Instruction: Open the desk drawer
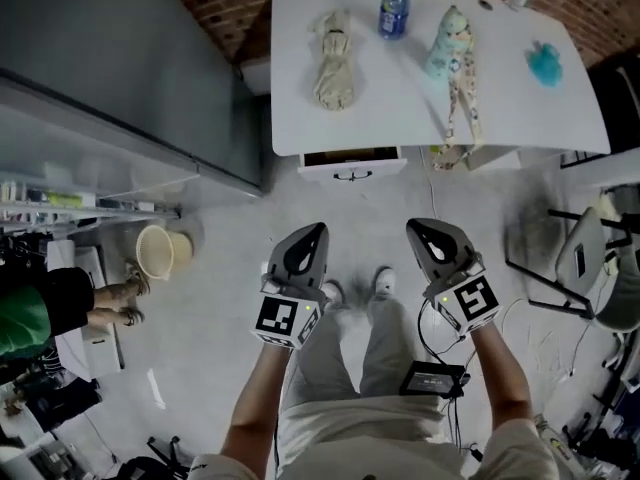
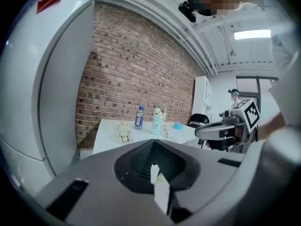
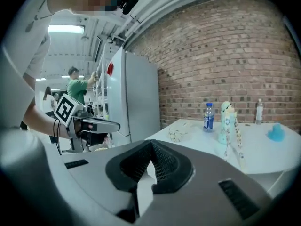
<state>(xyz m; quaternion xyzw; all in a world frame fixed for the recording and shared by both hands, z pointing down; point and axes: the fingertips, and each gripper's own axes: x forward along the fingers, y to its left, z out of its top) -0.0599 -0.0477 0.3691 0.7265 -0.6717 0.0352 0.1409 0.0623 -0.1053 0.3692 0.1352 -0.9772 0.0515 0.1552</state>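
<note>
The white desk (image 1: 400,118) stands ahead of me, against a brick wall. Its drawer (image 1: 352,165) sits under the front edge, left of centre. The drawer is a little way out, showing a dark gap above its front and dark handle (image 1: 352,175). Both grippers hang over the floor, well short of the desk and apart from the drawer. My left gripper (image 1: 310,233) is shut with nothing in it, and my right gripper (image 1: 420,230) is shut and empty as well. The left gripper view shows the shut left gripper (image 2: 153,142) aimed at the desk (image 2: 141,131). In the right gripper view the right gripper (image 3: 151,142) is likewise shut.
On the desk lie a beige cloth toy (image 1: 334,60), a water bottle (image 1: 394,6), a pale teal doll (image 1: 455,58) and a small teal thing (image 1: 545,63). A grey refrigerator (image 1: 130,68) stands left of the desk. A beige bucket (image 1: 160,250) is on the floor, and a chair (image 1: 585,258) at right.
</note>
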